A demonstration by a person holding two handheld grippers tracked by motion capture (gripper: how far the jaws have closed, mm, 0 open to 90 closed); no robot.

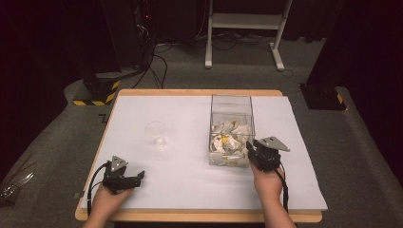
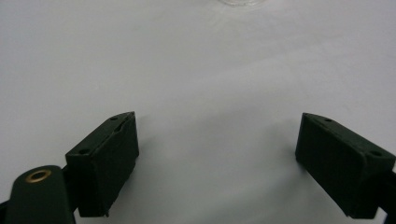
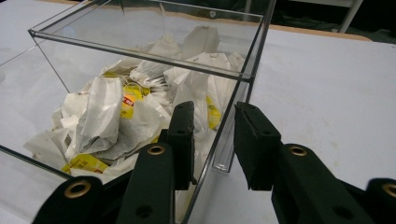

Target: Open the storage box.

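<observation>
While the right claw (image 3: 212,140) clenches the near corner wall of the clear box (image 1: 231,102) of tea bags (image 3: 116,116), it should hold firmly without tilting, as the left claw (image 2: 217,154) rests released over the tabletop (image 1: 190,175).

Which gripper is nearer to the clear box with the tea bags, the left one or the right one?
Right. The right gripper has its jaws astride the near corner wall of the clear box. The left gripper rests far off, near the table's front left, jaws wide open.
</observation>
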